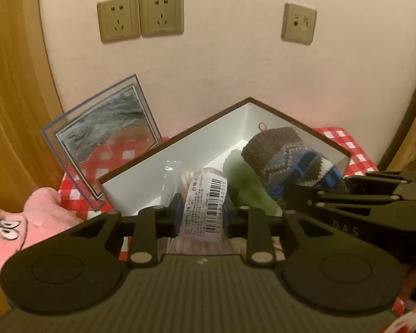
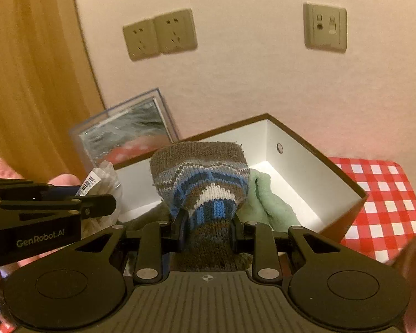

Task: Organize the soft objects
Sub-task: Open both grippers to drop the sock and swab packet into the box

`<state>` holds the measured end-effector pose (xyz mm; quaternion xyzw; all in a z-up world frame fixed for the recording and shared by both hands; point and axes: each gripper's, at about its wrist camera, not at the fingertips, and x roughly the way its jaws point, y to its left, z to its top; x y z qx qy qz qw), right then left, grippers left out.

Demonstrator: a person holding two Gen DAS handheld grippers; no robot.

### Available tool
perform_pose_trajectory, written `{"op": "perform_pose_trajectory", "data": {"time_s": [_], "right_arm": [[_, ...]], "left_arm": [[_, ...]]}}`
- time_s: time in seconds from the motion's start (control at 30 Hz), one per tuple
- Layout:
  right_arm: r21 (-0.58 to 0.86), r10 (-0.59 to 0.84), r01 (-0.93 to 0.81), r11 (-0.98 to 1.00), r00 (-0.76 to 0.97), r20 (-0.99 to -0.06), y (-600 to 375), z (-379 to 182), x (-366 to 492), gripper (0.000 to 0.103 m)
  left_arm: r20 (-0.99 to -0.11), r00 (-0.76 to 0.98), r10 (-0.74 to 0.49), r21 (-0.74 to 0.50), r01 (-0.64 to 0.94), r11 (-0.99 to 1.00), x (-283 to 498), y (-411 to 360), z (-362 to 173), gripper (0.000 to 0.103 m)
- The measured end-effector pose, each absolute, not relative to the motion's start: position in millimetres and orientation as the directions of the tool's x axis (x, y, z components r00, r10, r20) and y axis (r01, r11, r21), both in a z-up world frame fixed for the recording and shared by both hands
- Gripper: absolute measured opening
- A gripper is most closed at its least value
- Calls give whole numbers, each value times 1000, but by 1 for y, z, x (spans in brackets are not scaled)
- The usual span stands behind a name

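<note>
Knitted sock (image 2: 201, 183) sits clamped in your right hand-held gripper (image 2: 208, 229); your left hand-held gripper (image 1: 203, 212) grips a plastic-wrapped packet (image 1: 205, 208) over the box (image 1: 158, 163).

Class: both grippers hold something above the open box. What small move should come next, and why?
Probably lower both into the box: the right gripper clamps the knitted sock, the left gripper clamps the wrapped packet, both at its near edge.

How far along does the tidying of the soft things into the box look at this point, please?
Done: a green cloth already lies in the white box. In hand: the left gripper grips a plastic-wrapped packet, the right gripper a knitted sock, both at the box. Left: releasing them, and the pink plush lies outside it.
</note>
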<state>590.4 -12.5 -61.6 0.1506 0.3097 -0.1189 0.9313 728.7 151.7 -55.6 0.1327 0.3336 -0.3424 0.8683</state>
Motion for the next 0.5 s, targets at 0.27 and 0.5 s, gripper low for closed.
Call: {"op": "perform_pose_trajectory", "data": {"time_s": [0.27, 0.5], "right_arm": [[227, -156, 360, 905, 777, -609, -32, -82, 618, 60], [205, -180, 368, 907, 778, -602, -37, -84, 616, 67]], "left_arm": [[-699, 525, -486, -9, 674, 739, 754, 136, -74, 26], [-721, 510, -469, 0, 677, 736, 760, 130, -87, 26]]}}
